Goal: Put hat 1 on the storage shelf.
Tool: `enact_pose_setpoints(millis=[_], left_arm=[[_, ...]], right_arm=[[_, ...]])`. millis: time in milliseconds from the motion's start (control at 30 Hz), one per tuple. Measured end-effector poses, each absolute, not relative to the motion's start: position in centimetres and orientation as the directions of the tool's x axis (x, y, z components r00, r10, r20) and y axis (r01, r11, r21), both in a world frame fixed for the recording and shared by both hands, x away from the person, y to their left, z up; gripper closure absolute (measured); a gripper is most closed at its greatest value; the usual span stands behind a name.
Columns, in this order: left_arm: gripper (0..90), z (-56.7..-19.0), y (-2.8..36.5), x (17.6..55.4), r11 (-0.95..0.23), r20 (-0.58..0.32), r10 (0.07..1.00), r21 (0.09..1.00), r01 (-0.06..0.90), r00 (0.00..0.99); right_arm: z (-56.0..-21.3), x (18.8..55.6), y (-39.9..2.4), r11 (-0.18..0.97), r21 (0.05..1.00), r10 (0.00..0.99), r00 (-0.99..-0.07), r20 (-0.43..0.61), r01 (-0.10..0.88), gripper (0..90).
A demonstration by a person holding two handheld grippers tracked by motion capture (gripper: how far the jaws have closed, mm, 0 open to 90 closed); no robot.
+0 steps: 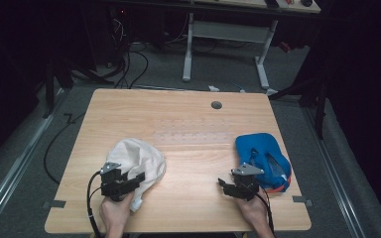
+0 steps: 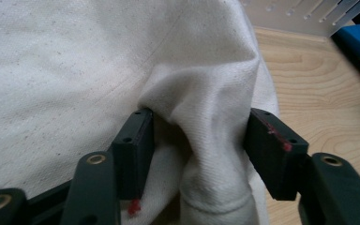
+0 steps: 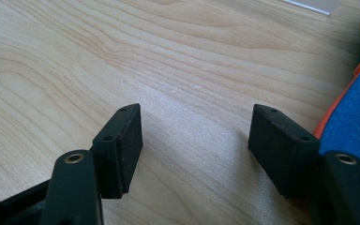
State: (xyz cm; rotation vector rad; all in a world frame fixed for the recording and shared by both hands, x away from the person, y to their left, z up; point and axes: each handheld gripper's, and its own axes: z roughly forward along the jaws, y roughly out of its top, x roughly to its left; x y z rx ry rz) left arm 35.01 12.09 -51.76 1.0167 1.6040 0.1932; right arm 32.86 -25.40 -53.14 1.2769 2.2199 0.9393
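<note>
On the counter: a pale wooden counter [image 1: 188, 148] carries two pieces of fabric, one at each side, with bare wood between them.
Cream cloth: a rumpled cream cloth [image 1: 136, 158] lies at the near left of the counter, bunched into a soft mound.
Blue item: a blue fabric item [image 1: 260, 151] with orange trim lies at the near right, well apart from the cream cloth.
Left gripper: the left gripper [image 2: 199, 154], held in the person's left hand [image 1: 114, 210], sits at the near edge of the cream cloth.
Left fingers: its two black fingers [image 2: 133, 150] stand either side of a raised fold of the cream cloth; the fold fills the gap, and both pads appear to lie against it, though how firmly they press cannot be told.
Right gripper: the right gripper [image 3: 197, 140], held in the person's right hand [image 1: 253, 210], rests low over bare wood just beside the blue item's near left edge.
Right fingers: its fingers [image 3: 122, 145] stand wide apart with only wood grain between them; the blue fabric and its orange edge lie just outside one of them.
Beyond the counter: a dark floor with cables and the white legs of another table [image 1: 228, 44].
</note>
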Motion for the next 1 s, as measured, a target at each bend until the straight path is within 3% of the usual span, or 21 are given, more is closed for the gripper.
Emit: enact_pose_setpoints(millis=[400, 733, 1000], left_arm=[[70.6, -51.6, 12.2, 34.7, 0.6, -0.754, 0.648, 0.593, 0.537, 0.109], [80.6, -51.1, 12.6, 34.4, 0.602, -0.775, 0.613, 0.585, 0.543, 0.155], [82.7, -50.5, 12.6, 34.5, 0.557, -0.743, 0.642, 0.621, 0.552, 0.188]], right_arm=[[-53.1, 32.9, -25.4, 0.353, 0.725, 0.868, -0.496, -0.019, 0.591, 35.4], [-53.1, 32.9, -25.4, 0.354, 0.725, 0.868, -0.496, -0.019, 0.591, 35.5], [-53.1, 32.9, -25.4, 0.353, 0.725, 0.869, -0.495, -0.019, 0.591, 35.4]])
